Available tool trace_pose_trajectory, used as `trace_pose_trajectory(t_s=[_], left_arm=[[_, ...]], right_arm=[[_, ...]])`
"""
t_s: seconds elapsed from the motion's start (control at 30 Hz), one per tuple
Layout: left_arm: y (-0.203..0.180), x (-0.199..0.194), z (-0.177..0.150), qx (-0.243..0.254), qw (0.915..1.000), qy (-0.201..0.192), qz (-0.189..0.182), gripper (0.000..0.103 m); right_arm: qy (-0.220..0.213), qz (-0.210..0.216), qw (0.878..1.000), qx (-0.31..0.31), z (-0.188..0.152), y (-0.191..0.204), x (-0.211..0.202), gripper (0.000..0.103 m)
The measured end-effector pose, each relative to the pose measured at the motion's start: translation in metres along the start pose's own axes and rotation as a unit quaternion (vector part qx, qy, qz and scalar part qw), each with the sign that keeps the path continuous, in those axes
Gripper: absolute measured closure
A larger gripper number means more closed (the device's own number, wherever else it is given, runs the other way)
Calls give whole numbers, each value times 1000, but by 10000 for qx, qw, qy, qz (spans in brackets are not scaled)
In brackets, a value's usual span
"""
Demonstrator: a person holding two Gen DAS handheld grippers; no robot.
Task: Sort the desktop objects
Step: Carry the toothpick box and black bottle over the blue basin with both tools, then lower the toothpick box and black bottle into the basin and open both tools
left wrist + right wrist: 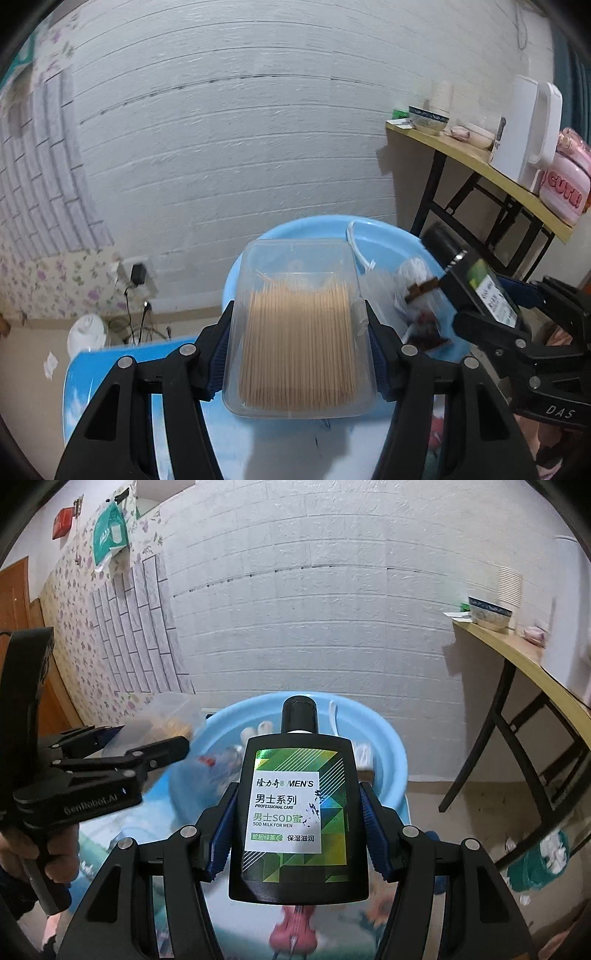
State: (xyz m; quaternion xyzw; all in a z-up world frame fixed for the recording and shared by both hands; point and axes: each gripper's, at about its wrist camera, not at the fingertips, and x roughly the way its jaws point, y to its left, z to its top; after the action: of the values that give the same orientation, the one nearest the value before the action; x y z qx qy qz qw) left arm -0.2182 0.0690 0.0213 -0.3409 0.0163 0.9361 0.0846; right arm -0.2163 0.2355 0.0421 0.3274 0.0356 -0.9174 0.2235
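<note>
Left tongs (299,343) clamp clear toothpick box (299,332), lower centre of frame, above blue basin (258,243). Right tongs (295,830) clamp black lotion bottle (297,812), cap up, centre frame, above same basin. Basin holds white cable (356,247), small packets. Wooden desk (480,162) at right edge, white jug (524,129) on it.
</note>
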Motion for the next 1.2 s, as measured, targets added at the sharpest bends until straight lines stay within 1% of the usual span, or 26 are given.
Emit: trace_pose_trajectory(t_s=[0.17, 0.33, 0.4, 0.57, 0.63, 0.73, 0.8, 0.87, 0.93, 1.0, 1.07, 1.1, 1.13, 1.2], left_arm=[[2, 31, 21, 108, 9998, 70, -159, 43], [4, 64, 29, 220, 9988, 342, -269, 43], [2, 73, 28, 288, 9986, 392, -229, 43], [7, 91, 26, 275, 9976, 557, -314, 42], [9, 94, 23, 316, 9972, 602, -323, 42], [10, 96, 19, 374, 9967, 630, -353, 42], [12, 95, 17, 377, 9966, 624, -372, 42], [14, 94, 15, 377, 9968, 605, -369, 40], [17, 92, 14, 371, 9971, 582, -333, 31], [19, 91, 11, 374, 9967, 583, -426, 30], [16, 90, 7, 524, 9961, 561, -441, 29], [13, 89, 5, 646, 9957, 539, -397, 27], [10, 89, 4, 712, 9952, 532, -399, 22], [5, 84, 0, 774, 9948, 478, -449, 17]], right_arm=[[104, 23, 9999, -72, 20, -4, 30, 47], [262, 34, 9995, -164, 31, -6, 59, 47], [322, 30, 9993, -171, 32, -7, 67, 47], [481, 90, 9988, -70, 32, -13, 85, 47], [552, 107, 9984, -36, 31, -16, 92, 47], [527, 26, 9985, -140, 31, -15, 96, 47], [521, 66, 9985, -143, 31, -14, 96, 47], [533, 92, 9984, -162, 32, -13, 97, 47], [548, 134, 9982, -183, 33, -12, 97, 46], [606, 206, 9976, -257, 33, -12, 98, 46], [646, 217, 9971, -337, 34, -10, 99, 46], [655, 211, 9970, -348, 34, -11, 98, 46], [656, 201, 9970, -351, 33, -11, 98, 46], [641, 196, 9972, -345, 33, -11, 96, 46]])
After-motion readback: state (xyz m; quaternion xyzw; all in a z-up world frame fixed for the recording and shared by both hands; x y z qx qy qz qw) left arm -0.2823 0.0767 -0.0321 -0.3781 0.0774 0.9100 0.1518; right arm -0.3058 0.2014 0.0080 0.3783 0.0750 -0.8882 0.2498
